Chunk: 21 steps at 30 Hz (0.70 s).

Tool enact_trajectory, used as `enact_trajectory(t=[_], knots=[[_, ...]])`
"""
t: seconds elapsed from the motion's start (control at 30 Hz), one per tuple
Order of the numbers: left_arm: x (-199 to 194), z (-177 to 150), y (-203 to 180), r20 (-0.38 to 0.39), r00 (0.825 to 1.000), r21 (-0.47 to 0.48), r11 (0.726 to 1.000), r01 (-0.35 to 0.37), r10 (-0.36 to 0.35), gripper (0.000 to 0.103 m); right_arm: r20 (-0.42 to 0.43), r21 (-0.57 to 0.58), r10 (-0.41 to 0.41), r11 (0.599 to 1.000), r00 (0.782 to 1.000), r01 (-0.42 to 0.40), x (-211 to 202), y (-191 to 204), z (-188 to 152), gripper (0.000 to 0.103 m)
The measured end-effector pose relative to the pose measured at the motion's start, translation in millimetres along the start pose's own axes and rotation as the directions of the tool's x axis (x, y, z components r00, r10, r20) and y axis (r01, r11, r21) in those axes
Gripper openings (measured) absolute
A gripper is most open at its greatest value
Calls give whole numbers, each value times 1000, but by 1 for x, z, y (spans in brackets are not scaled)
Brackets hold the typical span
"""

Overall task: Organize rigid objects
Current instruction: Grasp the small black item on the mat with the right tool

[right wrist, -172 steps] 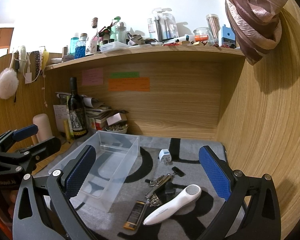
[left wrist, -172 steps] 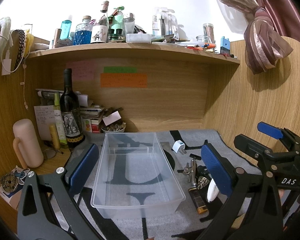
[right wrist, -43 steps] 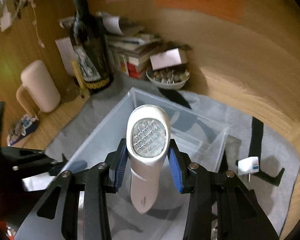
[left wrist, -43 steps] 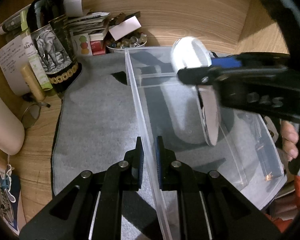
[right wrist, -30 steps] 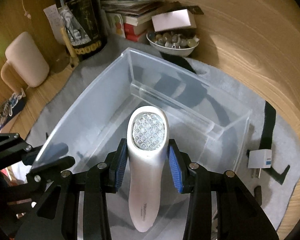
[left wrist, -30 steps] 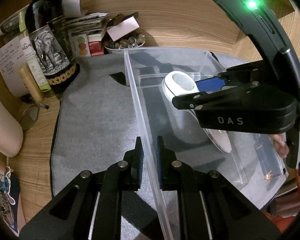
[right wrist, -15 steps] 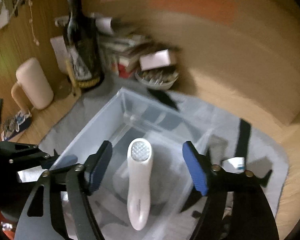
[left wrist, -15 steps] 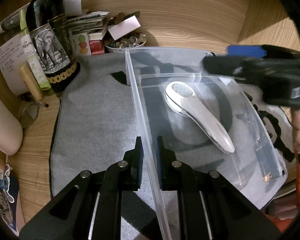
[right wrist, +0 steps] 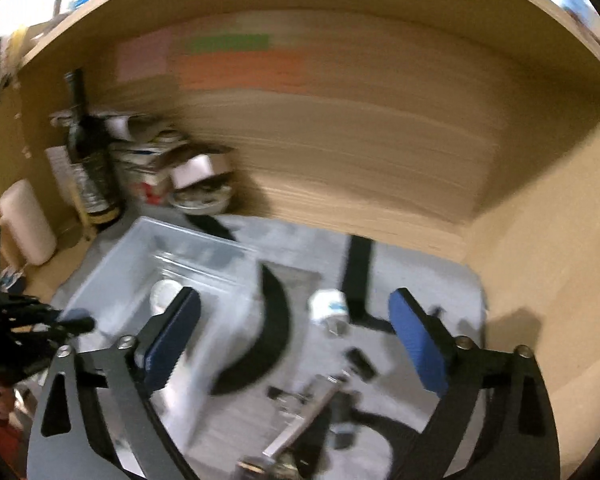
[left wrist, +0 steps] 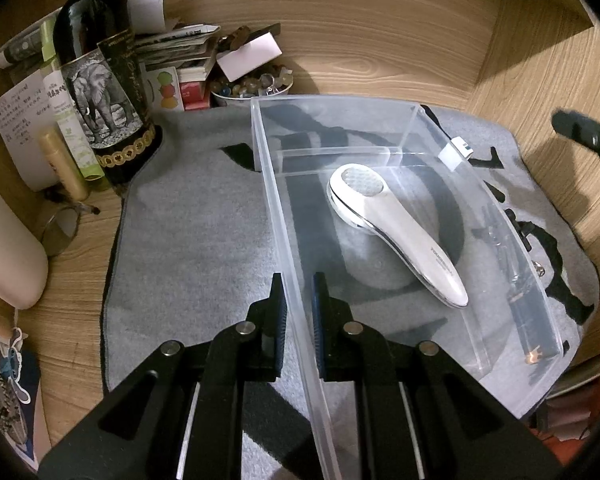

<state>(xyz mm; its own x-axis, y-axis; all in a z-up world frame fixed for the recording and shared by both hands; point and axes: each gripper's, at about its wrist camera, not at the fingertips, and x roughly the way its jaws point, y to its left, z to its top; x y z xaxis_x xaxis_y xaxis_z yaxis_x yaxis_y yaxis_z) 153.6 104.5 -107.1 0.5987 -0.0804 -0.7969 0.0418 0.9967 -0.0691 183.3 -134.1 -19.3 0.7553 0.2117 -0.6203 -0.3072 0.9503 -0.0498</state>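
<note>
On grey mat: clear bin, left wall pinched by left tool. Inside bin: white handheld device, flat on floor, mesh head toward far wall. Right of bin: right tool, just opened, wide, nothing between pads, over blurred white plug.

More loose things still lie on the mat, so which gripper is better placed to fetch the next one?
Probably the right gripper: its jaws, just opened, are empty above the white plug and metal tool. The left gripper is shut on the bin wall.
</note>
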Motion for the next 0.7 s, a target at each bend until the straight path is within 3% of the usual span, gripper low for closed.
enact_trajectory(t=[0.23, 0.43, 0.5, 0.57, 0.7], knots=[[1, 2, 0, -1, 1000, -9, 1000, -6, 6, 11, -117, 53, -78, 995, 990, 85, 21, -36, -42, 97], [1, 3, -1, -6, 1000, -14, 1000, -18, 18, 11, -217, 103, -17, 994, 976, 40, 43, -47, -77, 94], [1, 3, -2, -7, 1000, -15, 1000, -24, 24, 11, -244, 110, 4, 994, 970, 24, 50, -48, -87, 87], [2, 4, -2, -7, 1000, -17, 999, -27, 27, 11, -273, 129, 41, 992, 961, -5, 57, -49, -93, 71], [2, 3, -3, -7, 999, -17, 999, -34, 34, 11, -292, 154, 79, 987, 953, -35, 65, -50, -98, 56]])
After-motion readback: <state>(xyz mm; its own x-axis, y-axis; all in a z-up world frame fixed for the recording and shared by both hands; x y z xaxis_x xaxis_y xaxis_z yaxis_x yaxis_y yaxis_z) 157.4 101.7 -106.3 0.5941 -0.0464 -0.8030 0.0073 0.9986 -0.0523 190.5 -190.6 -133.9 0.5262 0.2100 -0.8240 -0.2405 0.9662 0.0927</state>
